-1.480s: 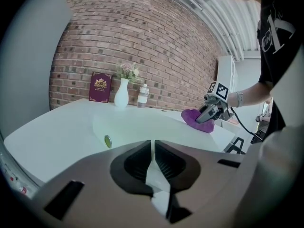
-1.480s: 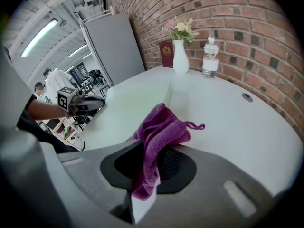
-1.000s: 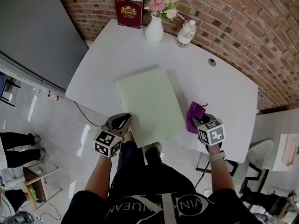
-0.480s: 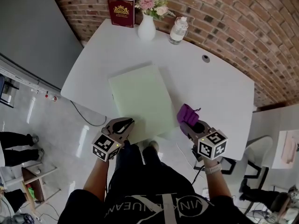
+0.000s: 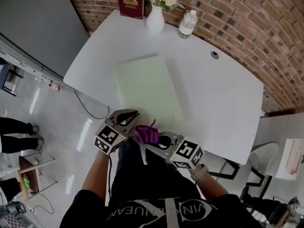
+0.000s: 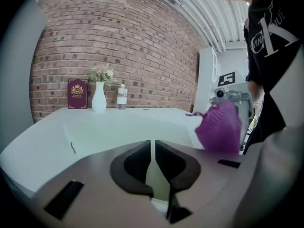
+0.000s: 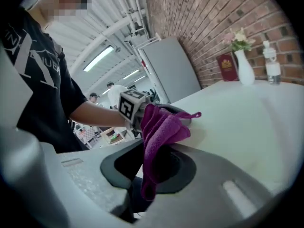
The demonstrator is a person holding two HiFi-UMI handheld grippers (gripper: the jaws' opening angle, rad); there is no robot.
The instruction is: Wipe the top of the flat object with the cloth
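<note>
The flat pale green object [image 5: 147,87] lies on the white table [image 5: 223,94], its near edge towards me. My right gripper [image 5: 154,137] is shut on a purple cloth [image 5: 146,134] and hangs off the table's near edge, beside the object's near corner. In the right gripper view the cloth [image 7: 159,132] bunches up between the jaws. My left gripper [image 5: 134,113] is shut with nothing seen between its fingers, at the object's near left corner. The left gripper view shows the object [image 6: 118,132] ahead and the cloth [image 6: 219,127] close on the right.
At the table's far edge stand a dark red book [image 5: 130,2], a white vase of flowers [image 5: 155,20] and a water bottle [image 5: 187,25], against a brick wall. A cable hole [image 5: 214,55] sits far right. A cable [image 5: 88,110] hangs off the left.
My right gripper has swung the purple cloth from the right of the flat object leftwards along the near edge, ending next to the left gripper. The left gripper has shifted only slightly.
</note>
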